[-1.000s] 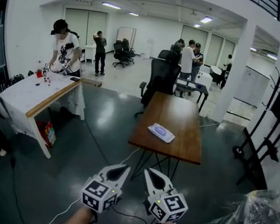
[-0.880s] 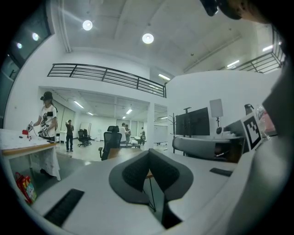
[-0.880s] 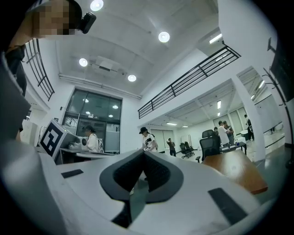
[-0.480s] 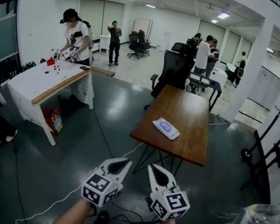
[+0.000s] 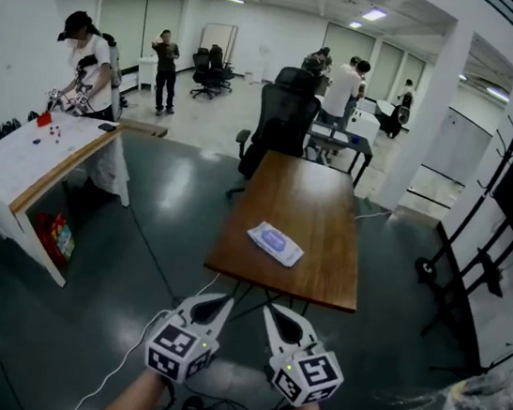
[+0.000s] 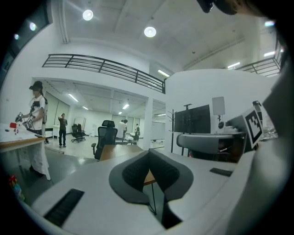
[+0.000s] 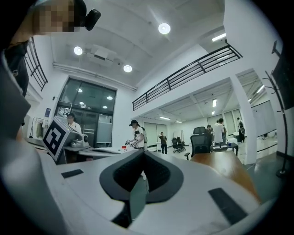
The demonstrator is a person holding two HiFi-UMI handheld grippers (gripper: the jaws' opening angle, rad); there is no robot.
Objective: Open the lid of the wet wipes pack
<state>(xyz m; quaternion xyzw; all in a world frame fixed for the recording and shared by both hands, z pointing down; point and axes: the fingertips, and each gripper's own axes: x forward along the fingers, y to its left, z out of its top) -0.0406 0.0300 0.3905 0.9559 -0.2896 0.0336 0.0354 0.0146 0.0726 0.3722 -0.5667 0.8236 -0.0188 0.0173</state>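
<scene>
Head view: the wet wipes pack (image 5: 276, 243) lies flat on the wooden tabletop (image 5: 307, 192), toward its near end and left of the middle, with the oval lid patch facing up. Its long axis runs aslant, from upper left to lower right, askew to the tabletop's edges. Lying flat with the lid upward suits a reach from above. The left gripper (image 5: 217, 306) and right gripper (image 5: 279, 320) hang side by side low in the frame, well apart from the pack and short of the tabletop's near edge. Both point toward it, probably as an approach.

Left gripper view: the fingers (image 6: 133, 173) are clenched tip to tip with nothing between them. A sliver of tabletop shows beyond them, and the pack cannot be made out.

Right gripper view: the fingers (image 7: 125, 176) are likewise clenched on nothing. The tabletop stretches off to the right, and the pack is not visible here. By my judgement, opening the lid has not yet begun.
</scene>
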